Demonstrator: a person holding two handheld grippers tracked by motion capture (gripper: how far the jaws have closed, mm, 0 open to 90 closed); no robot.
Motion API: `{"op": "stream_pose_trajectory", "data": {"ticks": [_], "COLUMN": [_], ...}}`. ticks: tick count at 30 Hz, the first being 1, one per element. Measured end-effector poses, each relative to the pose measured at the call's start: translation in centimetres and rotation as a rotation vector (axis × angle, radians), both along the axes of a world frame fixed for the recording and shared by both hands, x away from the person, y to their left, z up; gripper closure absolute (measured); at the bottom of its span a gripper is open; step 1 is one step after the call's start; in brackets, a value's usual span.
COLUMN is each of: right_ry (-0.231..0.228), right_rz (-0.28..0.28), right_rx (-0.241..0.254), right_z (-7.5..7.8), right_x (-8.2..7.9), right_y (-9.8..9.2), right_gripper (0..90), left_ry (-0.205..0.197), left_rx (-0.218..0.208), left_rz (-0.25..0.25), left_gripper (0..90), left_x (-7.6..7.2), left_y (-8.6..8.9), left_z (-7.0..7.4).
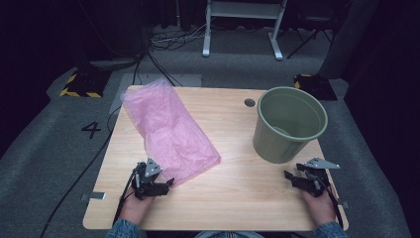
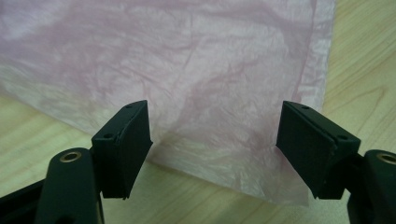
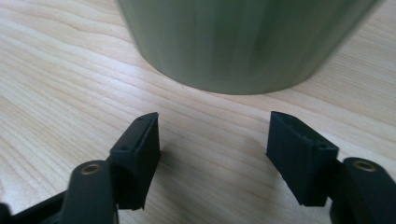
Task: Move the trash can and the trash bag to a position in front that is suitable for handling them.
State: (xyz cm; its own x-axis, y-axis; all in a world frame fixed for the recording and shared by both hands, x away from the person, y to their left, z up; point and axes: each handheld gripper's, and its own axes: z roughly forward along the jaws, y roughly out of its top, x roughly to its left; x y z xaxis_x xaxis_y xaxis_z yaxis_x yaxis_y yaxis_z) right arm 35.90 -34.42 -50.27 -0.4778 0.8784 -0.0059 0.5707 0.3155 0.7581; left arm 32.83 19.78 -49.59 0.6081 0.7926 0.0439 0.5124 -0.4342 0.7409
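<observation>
The left gripper [image 1: 166, 182] rests low on the wooden surface [image 1: 233, 193] with its jaws spread wide and nothing clamped; just ahead of it lies the pink plastic bag [image 2: 196, 79], flat and crinkled, its near edge reaching in between the jaw tips without either pad pressing on it. The right gripper [image 3: 212, 140] is likewise released, jaws apart over bare wood, and the green bucket [image 3: 243, 42] stands upright a little way beyond its tips, not touching them. In the high view, the bag stretches away from the left gripper toward the far corner.
</observation>
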Motion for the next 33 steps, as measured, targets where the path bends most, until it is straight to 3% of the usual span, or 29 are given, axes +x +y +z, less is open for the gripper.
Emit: {"op": "stream_pose_trajectory", "data": {"ticks": [3,7,15,22,28,33], "right_ry": [0.014,0.048,-0.005,-0.066,-0.080,-0.088], "right_rz": [-0.018,-0.025,-0.018,-0.015,0.026,0.018], "right_rx": [-0.002,0.004,0.006,0.033,0.065,0.100], "right_z": [0.2,0.7,2.3,5.8,8.6,10.4], "right_x": [-0.2,-0.3,-0.8,-1.3,-1.3,-1.2], "right_y": [0.0,-0.1,-1.0,-3.2,-5.1,-6.2], "right_gripper": [45.9,48.8,48.3,45.3,44.1,43.9], "left_ry": [-0.008,-0.003,0.010,0.025,0.044,0.067], "left_rx": [-0.029,-0.026,-0.037,-0.045,-0.044,-0.023], "left_rz": [0.000,-0.003,-0.027,-0.025,-0.013,-0.018], "left_gripper": [26.2,27.4,29.0,29.3,29.9,30.2], "left_x": [0.0,0.1,-0.2,0.0,0.7,1.0], "left_y": [0.3,0.6,1.8,3.1,3.3,2.7], "left_z": [0.4,0.6,0.7,0.3,0.0,-0.5]}}
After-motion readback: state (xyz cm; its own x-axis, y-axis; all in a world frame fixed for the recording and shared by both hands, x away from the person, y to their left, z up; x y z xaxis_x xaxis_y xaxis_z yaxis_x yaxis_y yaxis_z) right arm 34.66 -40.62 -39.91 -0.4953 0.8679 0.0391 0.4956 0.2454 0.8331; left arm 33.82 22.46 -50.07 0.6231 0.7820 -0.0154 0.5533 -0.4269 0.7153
